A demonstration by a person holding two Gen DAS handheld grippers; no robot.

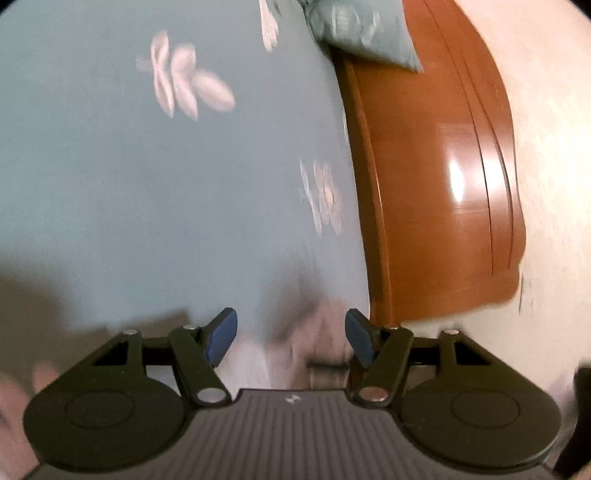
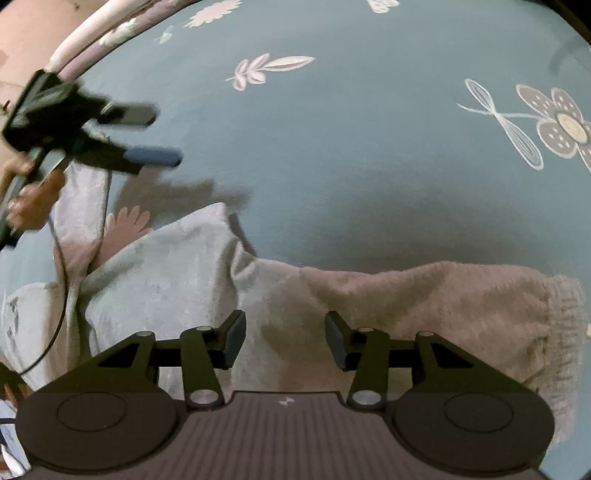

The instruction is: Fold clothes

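A light grey fleece garment (image 2: 406, 302) lies crumpled on the blue flowered bedspread (image 2: 351, 147), its ribbed cuff at the right. My right gripper (image 2: 285, 332) points down over its middle, open, with the pads apart and clear of the cloth. In the right wrist view my left gripper (image 2: 159, 134) hangs blurred at the upper left, above the bedspread and beyond the garment's far edge, open and empty, with a person's hand (image 2: 33, 206) on its handle. In the left wrist view the left gripper (image 1: 291, 332) is open, with a blurred patch of the grey garment (image 1: 317, 332) low between its fingers.
A glossy brown wooden bed board (image 1: 436, 184) runs along the bedspread's (image 1: 110, 184) right side, with a pale wall (image 1: 546, 110) behind it. A blue pillow (image 1: 362, 29) leans at the top. A thin black cable (image 2: 62, 295) trails over the garment's left end.
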